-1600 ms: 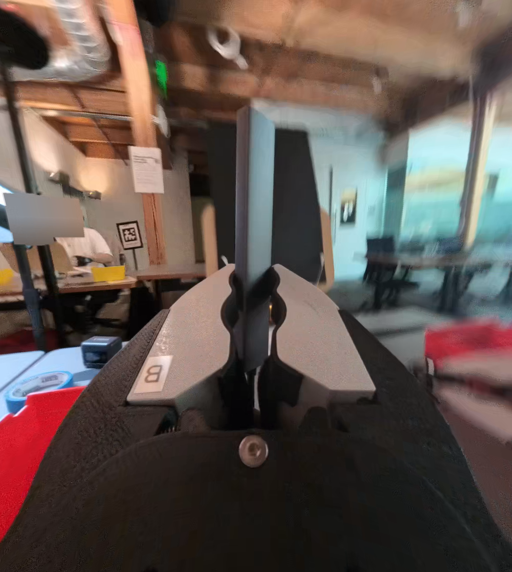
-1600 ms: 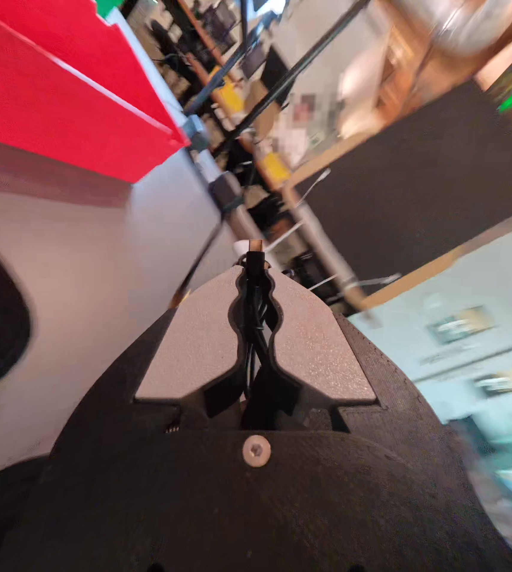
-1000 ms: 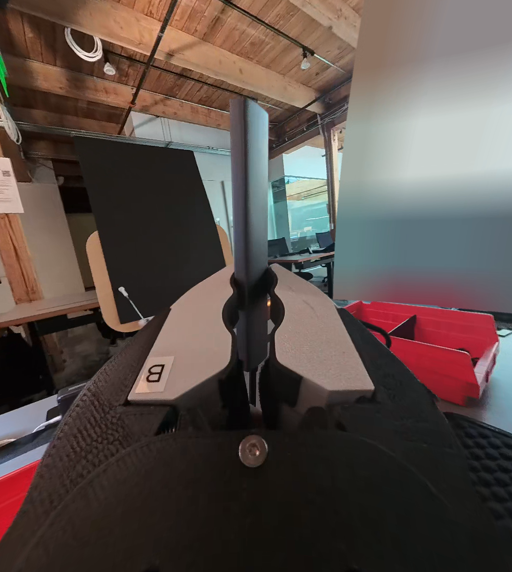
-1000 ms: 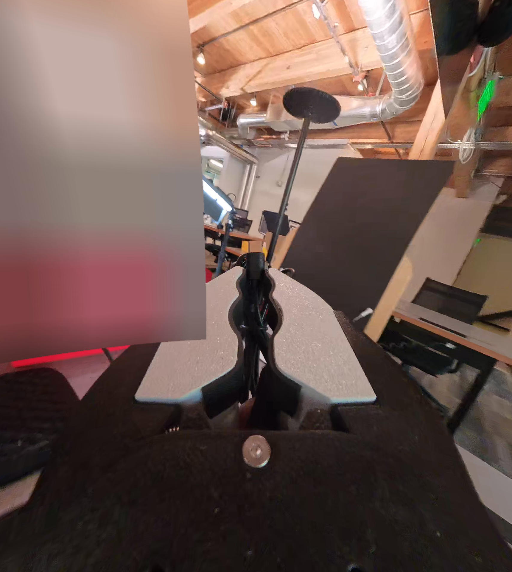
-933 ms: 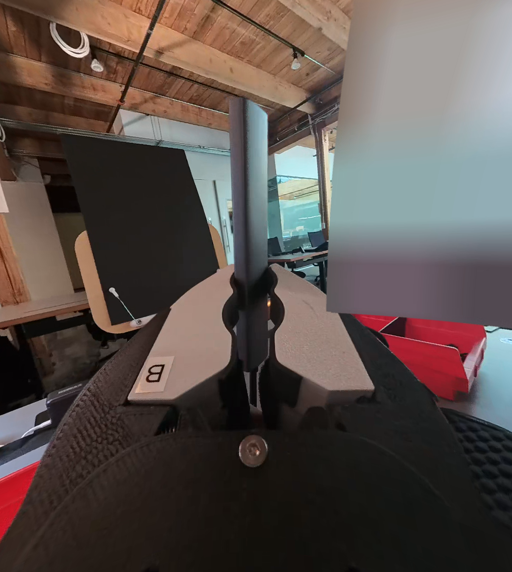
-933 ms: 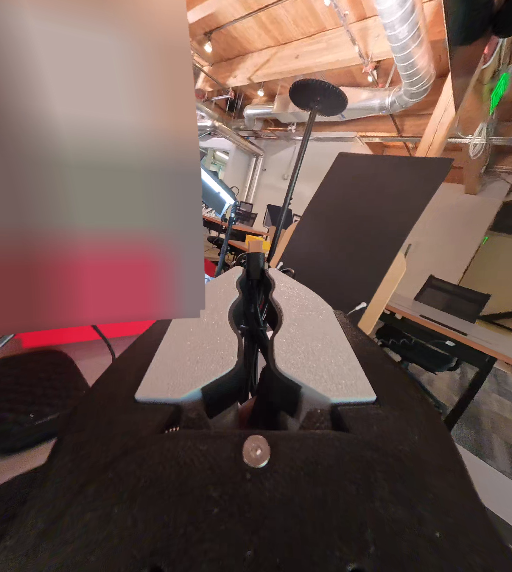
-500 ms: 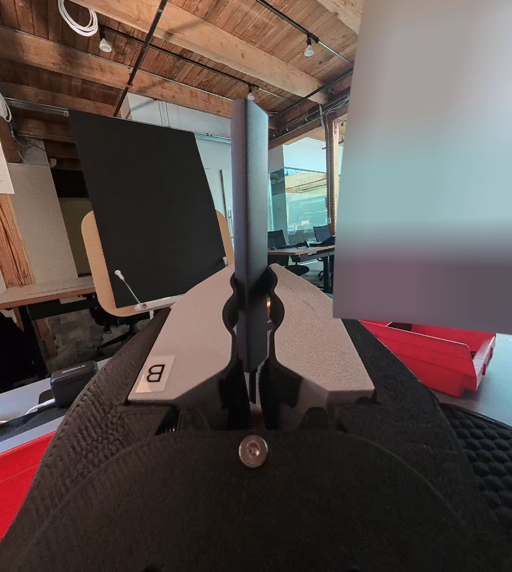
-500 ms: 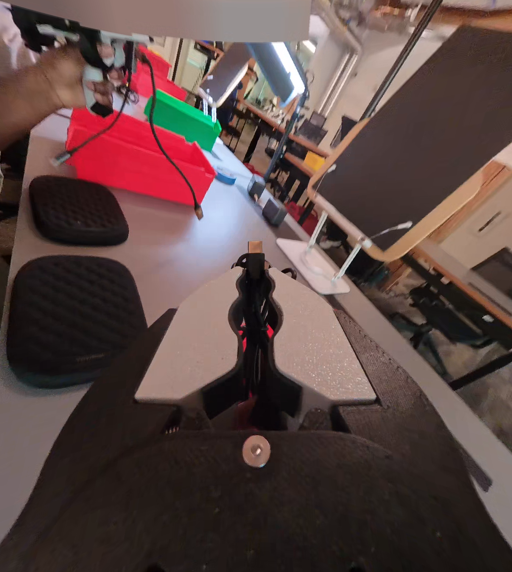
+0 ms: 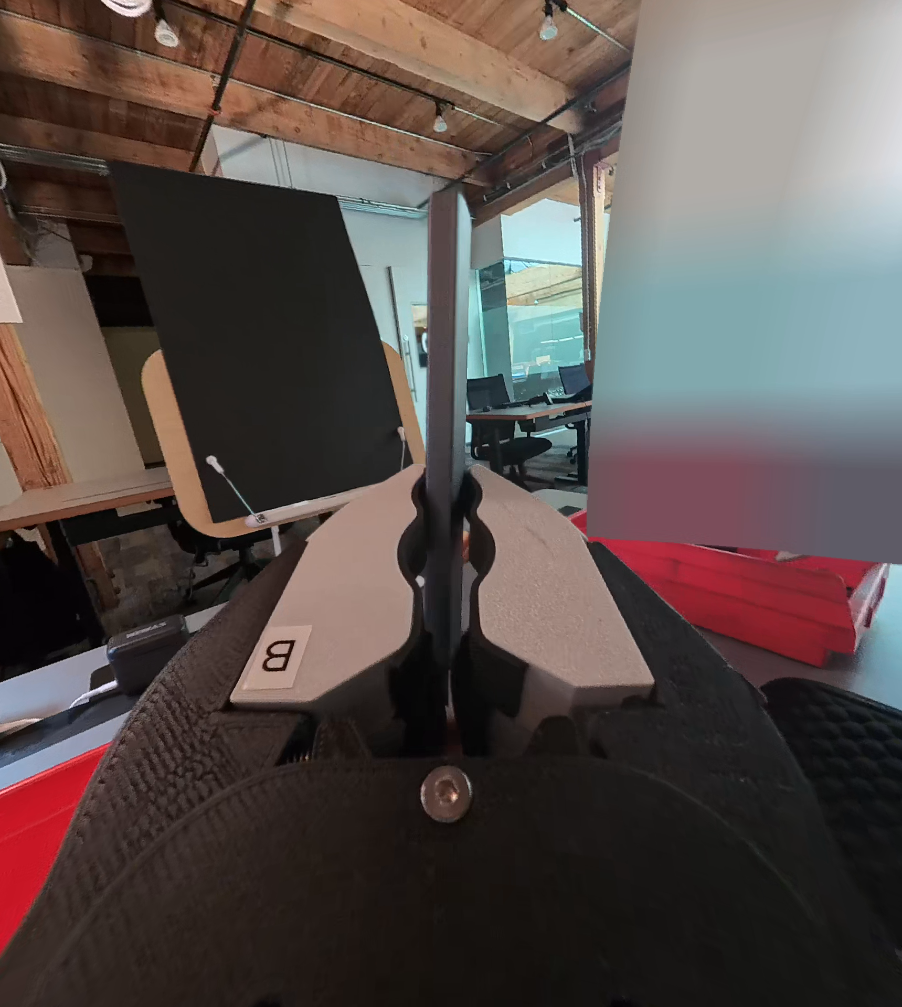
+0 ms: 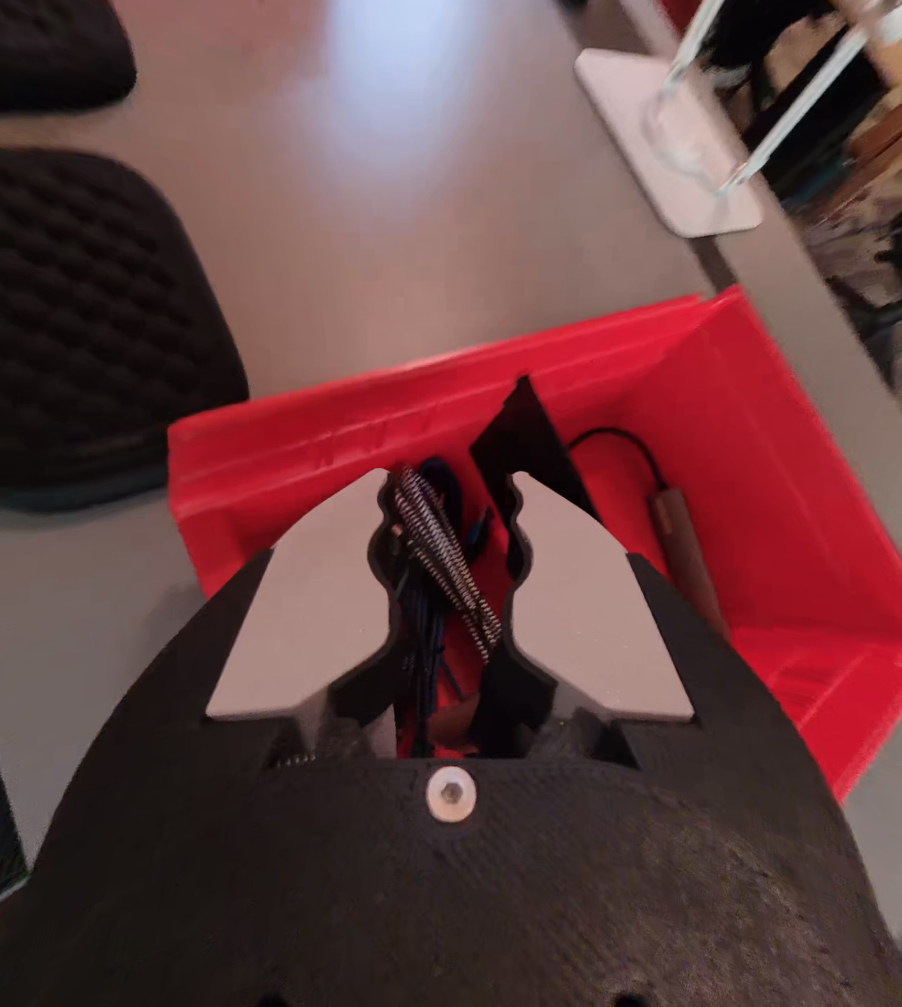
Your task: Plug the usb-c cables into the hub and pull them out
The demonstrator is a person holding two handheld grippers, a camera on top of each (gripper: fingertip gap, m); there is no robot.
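The grey surface [image 10: 437,180] is seen from above in the right wrist view, which is blurred. A red bin [image 10: 737,490] is set on it near the right edge, split by a black divider [image 10: 525,441] into two compartments. Two black textured pads [image 10: 56,305] lie on the surface to the left of the bin, well apart from it. A white stand base [image 10: 666,152] is placed at the far right of the surface.

The right tool [image 10: 448,485] is pitched steeply downward over the left compartment of the bin. Its fingers are held apart, and nothing is gripped between them. Through the gap a bundle of cables [image 10: 437,550] is seen lying in that compartment, one braided and the others dark. In the right compartment a dark slim device with a thin black lead [image 10: 677,539] is seen lying against the wall.

The left tool [image 9: 444,479] is held roughly level, pointed out across the room. Its fingers are clamped together on the hub [image 9: 446,381], a thin dark grey slab gripped edge-on and standing upright well above the fingertips. Beyond it a black board [image 9: 258,349] on a wooden stand is seen, and another red bin [image 9: 737,605] rests on the surface to the right.
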